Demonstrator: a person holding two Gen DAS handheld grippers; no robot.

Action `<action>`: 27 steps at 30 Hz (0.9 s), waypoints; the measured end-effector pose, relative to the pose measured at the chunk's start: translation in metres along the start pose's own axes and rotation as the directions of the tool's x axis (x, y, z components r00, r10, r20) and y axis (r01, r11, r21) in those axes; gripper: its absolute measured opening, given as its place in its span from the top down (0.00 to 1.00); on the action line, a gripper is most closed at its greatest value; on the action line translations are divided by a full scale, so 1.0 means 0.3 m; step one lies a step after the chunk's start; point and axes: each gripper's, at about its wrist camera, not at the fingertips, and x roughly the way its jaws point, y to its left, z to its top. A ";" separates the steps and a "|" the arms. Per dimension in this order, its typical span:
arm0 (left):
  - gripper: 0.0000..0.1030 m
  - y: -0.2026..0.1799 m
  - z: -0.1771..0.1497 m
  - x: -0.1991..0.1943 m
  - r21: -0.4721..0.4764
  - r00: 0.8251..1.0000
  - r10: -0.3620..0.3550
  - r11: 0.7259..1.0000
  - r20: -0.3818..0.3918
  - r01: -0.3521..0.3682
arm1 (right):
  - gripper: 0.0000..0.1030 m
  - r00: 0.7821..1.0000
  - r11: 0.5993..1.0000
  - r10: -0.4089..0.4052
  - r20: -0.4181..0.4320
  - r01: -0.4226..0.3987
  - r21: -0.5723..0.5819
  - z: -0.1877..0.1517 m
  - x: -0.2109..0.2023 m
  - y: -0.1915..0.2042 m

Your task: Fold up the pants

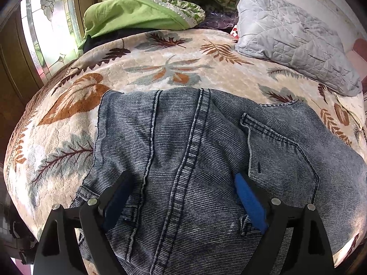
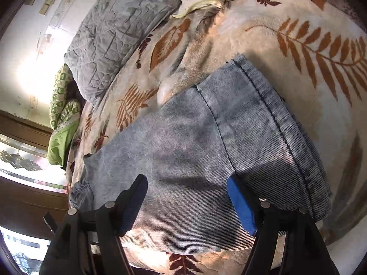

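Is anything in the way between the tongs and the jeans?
No, nothing visible. The left tongs hang open right over the jeans, and the right tongs hang open over them too. The grey quilt and green pillow lie further back on the bed.

Both wrist views angled down, close over jeans (image 1: pixel 195 160), sharing bedspread (image 1: pixel 160 68)

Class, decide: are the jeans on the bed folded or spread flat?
Folded. The jeans lie doubled in stacked layers, hems beside each other.

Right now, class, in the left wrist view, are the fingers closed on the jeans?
No. The left gripper has its fingers spread wide above the jeans.
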 end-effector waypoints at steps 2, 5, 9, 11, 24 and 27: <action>0.12 0.000 -0.001 0.001 -0.003 1.000 0.003 1.000 0.003 -0.003 | 0.27 0.998 0.998 0.046 0.035 -0.044 -0.050 0.044 -0.031 0.045; 0.11 -0.008 -0.001 0.006 0.004 1.000 0.019 1.000 0.008 -0.019 | 0.27 0.996 0.996 0.056 0.069 -0.051 -0.074 0.145 -0.017 0.077; 0.09 -0.012 -0.003 0.009 0.016 0.999 0.028 0.999 0.016 -0.028 | 0.26 1.000 1.000 0.020 0.010 -0.020 0.023 0.272 0.148 -0.021; 0.09 -0.008 -0.002 0.008 0.011 1.000 0.022 1.000 0.017 -0.022 | 0.25 0.997 0.998 0.049 0.065 -0.052 0.045 0.275 0.120 -0.024; 0.08 -0.005 0.004 0.010 0.005 1.000 0.010 1.000 0.005 -0.010 | 0.22 0.999 0.996 -0.023 -0.034 0.019 -0.091 -0.026 0.049 0.061; 0.08 0.000 0.004 0.008 0.000 1.000 0.001 1.000 0.003 -0.001 | 0.22 0.996 0.989 -0.082 -0.024 0.078 -0.123 -0.040 0.055 0.092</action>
